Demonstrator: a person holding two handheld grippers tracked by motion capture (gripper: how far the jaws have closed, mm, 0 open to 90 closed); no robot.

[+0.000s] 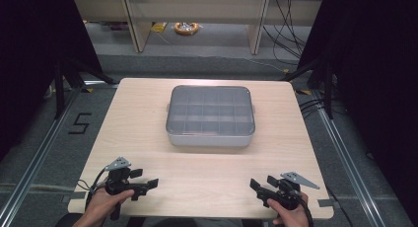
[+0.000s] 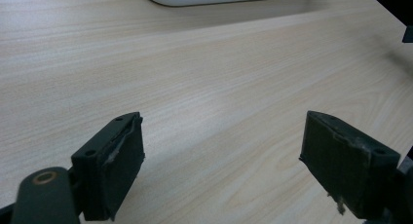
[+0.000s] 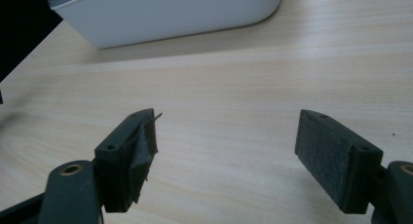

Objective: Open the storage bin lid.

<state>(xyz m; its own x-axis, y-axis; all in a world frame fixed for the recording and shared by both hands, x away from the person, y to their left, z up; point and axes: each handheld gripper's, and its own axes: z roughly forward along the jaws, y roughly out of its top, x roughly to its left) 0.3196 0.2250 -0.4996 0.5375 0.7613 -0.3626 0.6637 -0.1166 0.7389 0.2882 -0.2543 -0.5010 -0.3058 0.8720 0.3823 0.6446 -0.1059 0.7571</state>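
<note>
Both grippers, left gripper [image 1: 144,180] and right gripper [image 1: 258,189], rest low on the counter [image 1: 207,163], fingers spread wide, holding nothing. A lidded compartment box [image 1: 211,115] sits well beyond them.

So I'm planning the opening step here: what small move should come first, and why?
Probably bring both grippers forward toward the box. The left gripper and right gripper sit near the table's front edge with jaws open and nothing between them, while the lidded, compartmented box lies at the middle, apart from both. Its lid looks closed, so nothing inside can be handled yet.
</note>
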